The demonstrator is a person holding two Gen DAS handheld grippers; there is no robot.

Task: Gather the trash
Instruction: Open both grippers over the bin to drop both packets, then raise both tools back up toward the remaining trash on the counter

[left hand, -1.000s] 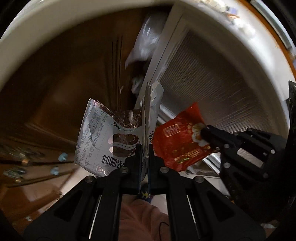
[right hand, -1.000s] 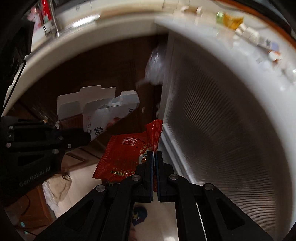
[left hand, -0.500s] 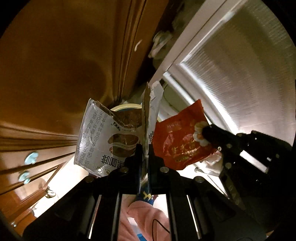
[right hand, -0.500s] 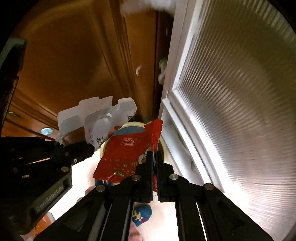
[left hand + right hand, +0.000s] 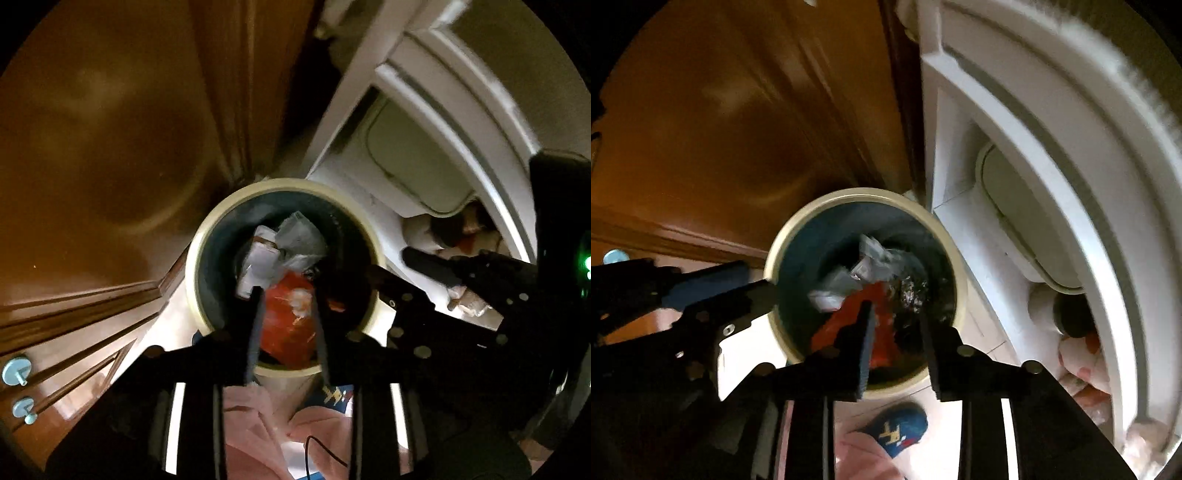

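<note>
Trash bin (image 5: 195, 266) round, cream rim, dark teal inside, stood on pale glossy floor (image 5: 982, 325) between brown wood cabinet (image 5: 96, 147) and white panelled door (image 5: 1015, 122). Inside bin: red snack wrapper (image 5: 286, 321), crinkled and shiny, plus white carton (image 5: 258, 264) and clear plastic film (image 5: 299, 240). Left gripper (image 5: 286, 306) pointed straight down over bin, jaws opening, wrapper seen in gap but below, not pinched. Right gripper (image 5: 895, 325) likewise over bin, jaws opening, red wrapper (image 5: 849, 317) beside left finger, contact unclear through blur. Left view only: two pale blue round knobs (image 5: 16, 371) on cabinet front, pink sleeve (image 5: 255, 424), green light (image 5: 586, 263) on right gripper body. Right view only: blue slipper (image 5: 897, 428) with yellow mark on floor, one blue knob (image 5: 615, 256), pale bags (image 5: 1082, 365) beyond door edge. Wood polished, with raised moulding; door frame grooved, matte white. Both frames motion-smeared.
</note>
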